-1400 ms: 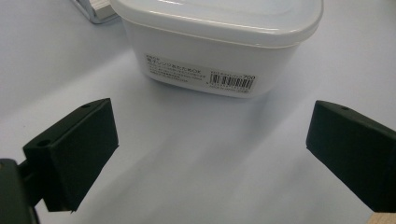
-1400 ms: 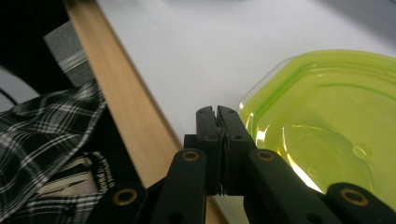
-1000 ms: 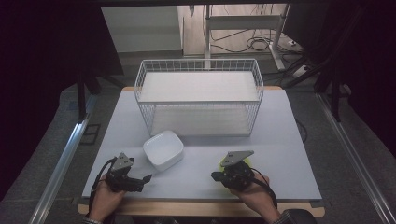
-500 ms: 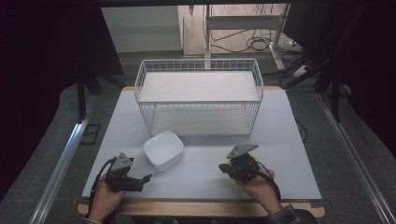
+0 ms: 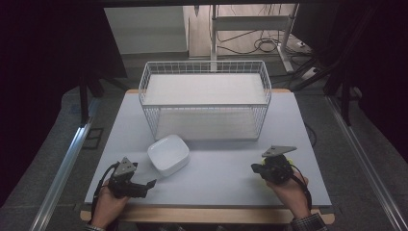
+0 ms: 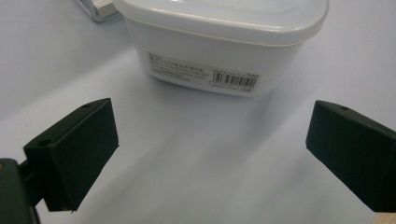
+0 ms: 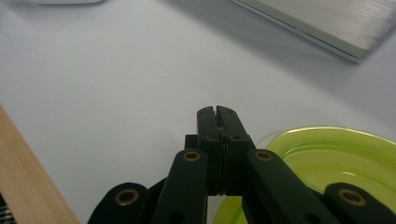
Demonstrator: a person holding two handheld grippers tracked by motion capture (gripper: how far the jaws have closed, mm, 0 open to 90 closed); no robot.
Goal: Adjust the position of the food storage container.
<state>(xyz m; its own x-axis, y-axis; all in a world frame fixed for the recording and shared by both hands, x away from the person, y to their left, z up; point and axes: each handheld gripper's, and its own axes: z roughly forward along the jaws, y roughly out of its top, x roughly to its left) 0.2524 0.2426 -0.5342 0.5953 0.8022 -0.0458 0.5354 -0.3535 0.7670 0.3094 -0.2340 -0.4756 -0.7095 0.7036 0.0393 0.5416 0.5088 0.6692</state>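
— If closed now, with the left gripper (image 6: 210, 149) spread wide and stopping short of the white lidded container (image 6: 219, 51), would bite only air. Needs bringing nearer first.

— Agreed. Worth minding the tapered walls too: squeezed low, by the label, apt to squirt the container out and skid it across the table (image 5: 216, 180) toward the wire basket (image 5: 204, 101) just behind.

— And for the right gripper (image 7: 217, 112)? Pressed together, close over the yellow-green dish (image 7: 336, 163) near the table's front right edge.

— Cannot tell whether pinching that rim. If pinching, could tip or drag the dish on a careless lift; if not, could nudge it off the front edge.
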